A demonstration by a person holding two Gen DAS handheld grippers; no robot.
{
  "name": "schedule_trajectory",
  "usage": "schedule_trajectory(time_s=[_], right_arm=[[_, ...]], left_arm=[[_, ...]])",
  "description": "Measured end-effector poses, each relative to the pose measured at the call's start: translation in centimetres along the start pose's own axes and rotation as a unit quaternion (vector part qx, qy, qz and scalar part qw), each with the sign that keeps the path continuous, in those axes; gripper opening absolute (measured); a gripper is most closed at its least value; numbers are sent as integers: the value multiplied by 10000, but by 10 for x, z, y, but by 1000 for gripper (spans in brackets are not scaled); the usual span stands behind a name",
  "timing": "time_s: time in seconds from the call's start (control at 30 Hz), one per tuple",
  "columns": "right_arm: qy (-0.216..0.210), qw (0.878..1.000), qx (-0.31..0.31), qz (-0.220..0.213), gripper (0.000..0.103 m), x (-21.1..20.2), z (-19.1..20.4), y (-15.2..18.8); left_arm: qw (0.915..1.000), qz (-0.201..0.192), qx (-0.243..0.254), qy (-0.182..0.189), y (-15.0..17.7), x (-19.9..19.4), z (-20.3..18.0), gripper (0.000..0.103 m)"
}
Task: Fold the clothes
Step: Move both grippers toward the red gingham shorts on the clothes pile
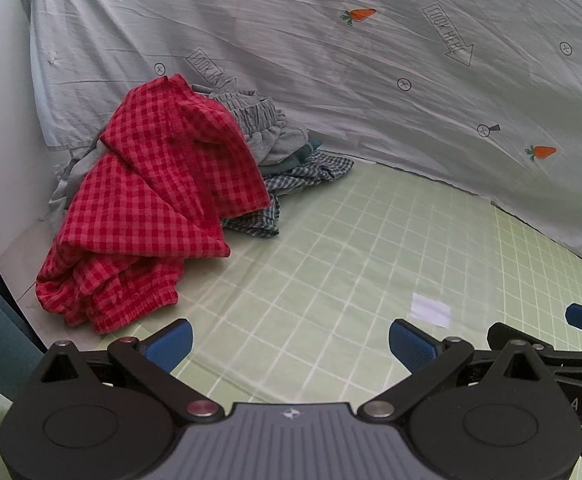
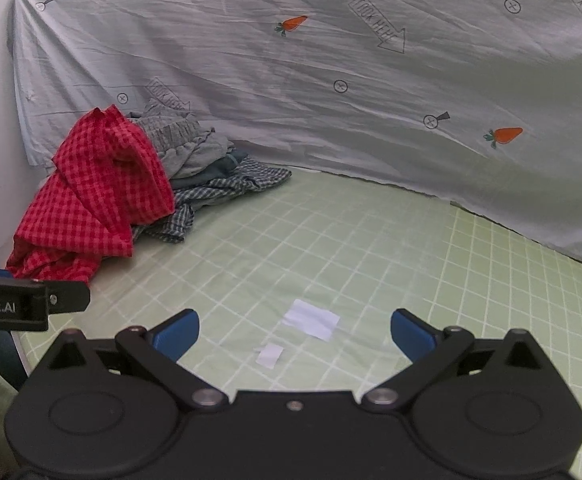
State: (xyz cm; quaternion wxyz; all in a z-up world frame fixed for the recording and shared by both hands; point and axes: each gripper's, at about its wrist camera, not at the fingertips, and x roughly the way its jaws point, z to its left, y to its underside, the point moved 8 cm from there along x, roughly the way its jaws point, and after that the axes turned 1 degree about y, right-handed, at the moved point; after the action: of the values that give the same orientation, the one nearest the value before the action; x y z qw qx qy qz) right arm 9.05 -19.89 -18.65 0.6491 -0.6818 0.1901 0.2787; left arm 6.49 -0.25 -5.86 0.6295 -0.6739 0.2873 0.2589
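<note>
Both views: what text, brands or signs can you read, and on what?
"LOOK HERE", inside arrow outlines, printed repeatedly on the grey sheet.
"Robot.AI", on the left claw's black side, seen in the right wrist view; the start is cut off by the frame edge.
"A S", on the right claw's side in the left wrist view; the rest is hidden.

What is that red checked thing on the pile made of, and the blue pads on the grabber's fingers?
The red checked garment looks like light woven cloth, probably cotton gingham: matte, softly creased, with a stitched hem and a gathered elastic edge. The blue pads on the left gripper appear to be rubber or soft plastic: dull, with fine ribbing across the face. Neither can be confirmed by sight alone.
</note>
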Motion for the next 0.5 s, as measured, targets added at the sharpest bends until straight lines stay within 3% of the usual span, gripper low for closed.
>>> schedule_trajectory(time_s=[0.5], right_arm=[[47, 10000, 16, 29, 103, 5, -2, -2]], left_arm=[[10000, 47, 35, 16, -4, 7, -3, 103]])
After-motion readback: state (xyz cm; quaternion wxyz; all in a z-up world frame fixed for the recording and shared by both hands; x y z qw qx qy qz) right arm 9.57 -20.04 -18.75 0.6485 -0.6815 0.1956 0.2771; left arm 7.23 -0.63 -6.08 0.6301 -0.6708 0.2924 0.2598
